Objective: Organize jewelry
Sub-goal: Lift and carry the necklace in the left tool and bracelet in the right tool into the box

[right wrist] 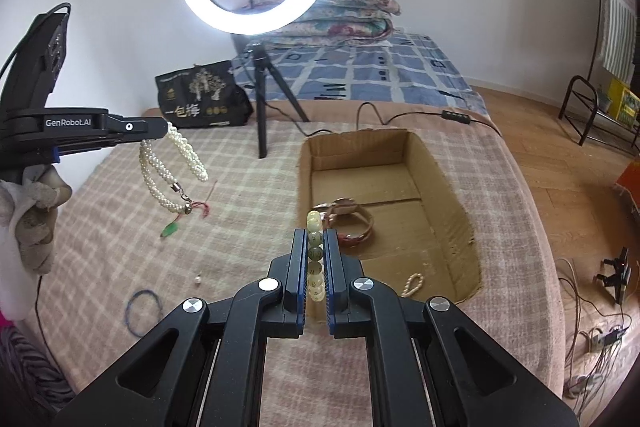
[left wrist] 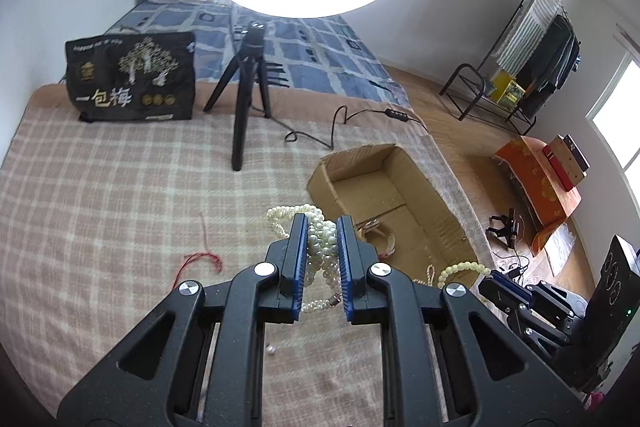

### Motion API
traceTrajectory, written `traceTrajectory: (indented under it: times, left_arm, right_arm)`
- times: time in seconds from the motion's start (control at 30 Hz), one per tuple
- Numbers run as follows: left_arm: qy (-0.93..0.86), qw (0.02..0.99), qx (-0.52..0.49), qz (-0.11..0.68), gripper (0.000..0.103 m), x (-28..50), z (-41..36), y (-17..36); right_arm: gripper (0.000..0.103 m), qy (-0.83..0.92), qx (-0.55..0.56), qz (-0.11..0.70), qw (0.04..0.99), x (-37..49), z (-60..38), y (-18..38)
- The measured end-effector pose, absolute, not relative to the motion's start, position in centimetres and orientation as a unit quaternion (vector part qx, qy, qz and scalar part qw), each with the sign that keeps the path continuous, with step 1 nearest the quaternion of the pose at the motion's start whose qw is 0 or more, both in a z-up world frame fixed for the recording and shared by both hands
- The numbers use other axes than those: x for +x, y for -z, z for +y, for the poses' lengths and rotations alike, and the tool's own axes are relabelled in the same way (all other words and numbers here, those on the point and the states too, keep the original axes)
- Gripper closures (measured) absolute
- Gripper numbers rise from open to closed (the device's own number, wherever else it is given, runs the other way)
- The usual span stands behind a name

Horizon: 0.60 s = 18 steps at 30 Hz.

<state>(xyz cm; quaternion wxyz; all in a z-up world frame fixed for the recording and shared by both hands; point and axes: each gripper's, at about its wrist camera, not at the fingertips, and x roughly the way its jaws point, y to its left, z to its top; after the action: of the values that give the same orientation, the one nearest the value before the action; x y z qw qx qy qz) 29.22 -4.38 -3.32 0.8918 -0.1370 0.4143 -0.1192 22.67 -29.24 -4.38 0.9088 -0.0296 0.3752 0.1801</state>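
My left gripper [left wrist: 322, 223] is shut on a white pearl necklace [left wrist: 320, 247] and holds it above the plaid blanket; in the right wrist view the necklace [right wrist: 176, 167] hangs in loops from the left gripper [right wrist: 162, 129]. My right gripper [right wrist: 316, 235] is shut on a pale green bead bracelet [right wrist: 315, 259], just left of the open cardboard box [right wrist: 448, 187]. The box [left wrist: 400, 155] holds a pink bangle [right wrist: 352, 223] and a small pearl bracelet [right wrist: 414, 285]. The bead bracelet [left wrist: 464, 269] and right gripper [left wrist: 504, 287] show at the right of the left wrist view.
A red string [left wrist: 198, 261] lies on the blanket, with a blue hair tie [right wrist: 140, 311], a loose pearl [right wrist: 197, 280] and a green charm [right wrist: 170, 229]. A ring light tripod [right wrist: 262, 99] and a black bag [right wrist: 200, 99] stand behind. The bed edge drops off at right.
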Motion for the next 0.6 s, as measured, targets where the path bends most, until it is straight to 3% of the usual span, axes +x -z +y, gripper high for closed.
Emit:
traceTrajectory:
  times: [0.6]
  left_arm:
    - [0.146, 0.888, -0.105, 0.423, 0.090, 38.4, -14.4, 4.4]
  right_arm:
    - [0.097, -0.164, -0.007, 0.397, 0.903, 25.7, -33.1, 6.2]
